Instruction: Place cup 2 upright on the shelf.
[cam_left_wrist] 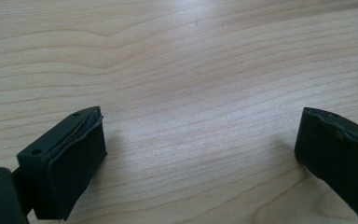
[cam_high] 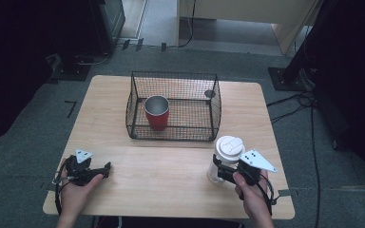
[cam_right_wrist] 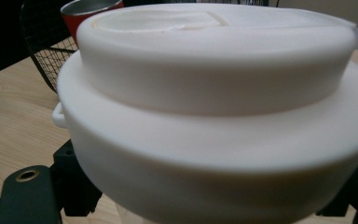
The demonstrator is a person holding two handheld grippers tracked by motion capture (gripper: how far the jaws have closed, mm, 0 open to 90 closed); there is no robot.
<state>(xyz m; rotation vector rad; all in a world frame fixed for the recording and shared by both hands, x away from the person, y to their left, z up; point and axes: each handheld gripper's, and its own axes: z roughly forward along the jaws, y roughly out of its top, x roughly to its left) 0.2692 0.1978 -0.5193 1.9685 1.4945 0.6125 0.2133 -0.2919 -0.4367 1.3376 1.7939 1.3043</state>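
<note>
A clear cup with a white lid (cam_high: 229, 145) stands near the table's front right, just in front of the wire basket. My right gripper (cam_high: 217, 172) is shut on its body below the lid, held from the near side. In the right gripper view the white lid (cam_right_wrist: 214, 93) looms close, and a black finger (cam_right_wrist: 77, 186) shows under its rim. My left gripper (cam_high: 105, 168) rests at the front left of the wooden table (cam_high: 161, 185). Its jaws stand wide open in the left gripper view (cam_left_wrist: 200, 154), with only bare wood between them.
A black wire basket (cam_high: 173, 76) sits at the table's middle back with a red metal-lined cup (cam_high: 157, 114) upright inside it. The red cup (cam_right_wrist: 86, 11) and the basket mesh (cam_right_wrist: 42, 51) show behind the lid. Cables lie on the floor at right.
</note>
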